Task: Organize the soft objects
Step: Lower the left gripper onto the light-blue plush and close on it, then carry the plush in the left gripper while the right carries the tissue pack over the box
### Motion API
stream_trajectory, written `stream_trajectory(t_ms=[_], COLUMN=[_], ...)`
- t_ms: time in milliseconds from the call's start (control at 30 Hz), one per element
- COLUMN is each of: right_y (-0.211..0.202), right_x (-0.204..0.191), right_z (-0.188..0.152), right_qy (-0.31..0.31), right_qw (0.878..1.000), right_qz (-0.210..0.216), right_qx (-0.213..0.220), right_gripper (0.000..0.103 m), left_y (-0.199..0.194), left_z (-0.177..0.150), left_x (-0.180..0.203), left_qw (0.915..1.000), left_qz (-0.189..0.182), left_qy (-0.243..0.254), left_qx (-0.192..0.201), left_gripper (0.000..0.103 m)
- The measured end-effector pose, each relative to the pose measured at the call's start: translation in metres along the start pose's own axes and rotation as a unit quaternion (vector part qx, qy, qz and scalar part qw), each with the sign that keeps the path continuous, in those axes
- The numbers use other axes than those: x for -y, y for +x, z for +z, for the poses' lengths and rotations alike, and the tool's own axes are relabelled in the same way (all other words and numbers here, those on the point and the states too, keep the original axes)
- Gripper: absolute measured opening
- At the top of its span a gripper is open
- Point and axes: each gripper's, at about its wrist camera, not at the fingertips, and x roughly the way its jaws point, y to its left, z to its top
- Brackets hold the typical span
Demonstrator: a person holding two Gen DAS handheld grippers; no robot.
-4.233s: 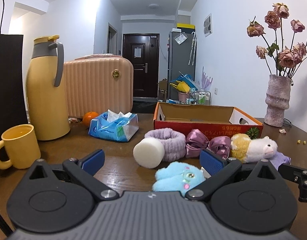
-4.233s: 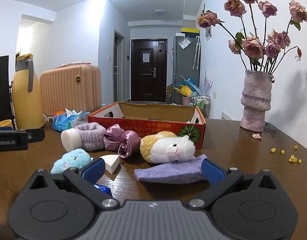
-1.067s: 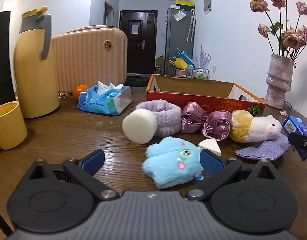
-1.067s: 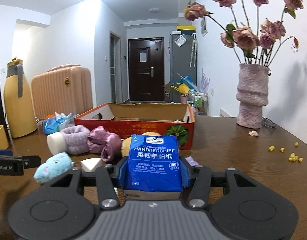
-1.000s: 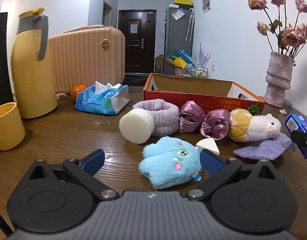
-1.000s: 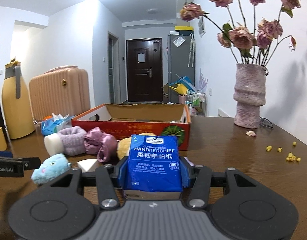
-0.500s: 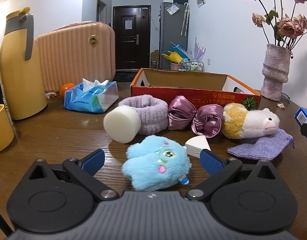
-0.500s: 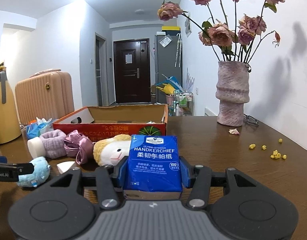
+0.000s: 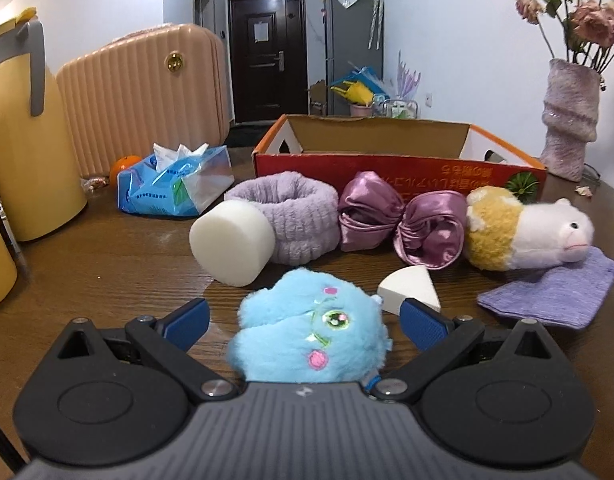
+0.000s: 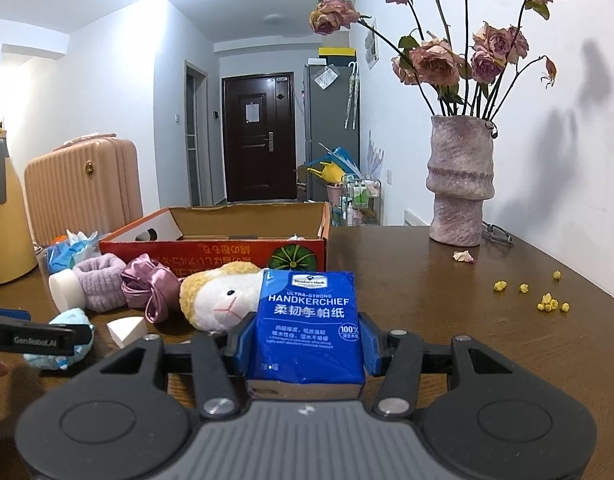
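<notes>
Blue fur: the blue plush toy (image 9: 311, 330) lies on the wooden table (image 9: 119, 264), between the spread pads of my left gripper (image 9: 305, 316), which touch nothing.
Right jaws: my right gripper (image 10: 307, 344) is clamped on the blue handkerchief pack (image 10: 309, 324), pads flat against both its sides, the pack upright.
Step in hand: closing on the plush, I judge, then carrying it to the cardboard box (image 9: 387, 148) standing open behind the row.
Doing it well: I should go a little deeper so the pads meet the body and not just the fluff (fur slips), then close gently and lift straight up.
In the way: the white wedge sponge (image 9: 409, 290) sits just beside my right-hand pad and could be nipped or nudged.
Neighbours: white foam cylinder (image 9: 231, 246) leaning on the purple fluffy band (image 9: 295, 212), satin bow (image 9: 403, 216), alpaca plush (image 9: 523, 234) resting on the purple pouch (image 9: 555, 298).
Further off: tissue pack (image 9: 173, 186), yellow thermos (image 9: 23, 128), pink suitcase (image 9: 143, 92), vase (image 10: 461, 188) well apart.
</notes>
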Motion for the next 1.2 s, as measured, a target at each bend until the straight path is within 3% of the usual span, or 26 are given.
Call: stream_trajectory(t_ms=[367, 600, 1200], right_y=[0.006, 0.006, 0.002], right_x=[0.000, 0.002, 0.005], right_z=[-0.004, -0.004, -0.004], right_qy=[-0.002, 0.000, 0.008], right_qw=[1.000, 1.000, 1.000], right_qz=[-0.013, -0.019, -0.020], right_qx=[-0.013, -0.013, 0.000], right_gripper=[0.050, 0.050, 0.050], left_y=[0.023, 0.026, -0.010], left_z=[0.002, 0.001, 0.001], left_x=[-0.004, -0.008, -0.009], left_qw=[0.9993, 0.9985, 0.9996], left_qz=[-0.005, -0.019, -0.015], left_qy=[0.001, -0.007, -0.006], left_qx=[-0.037, -0.050, 0.023], left_gripper=[0.103, 0.076, 0.073])
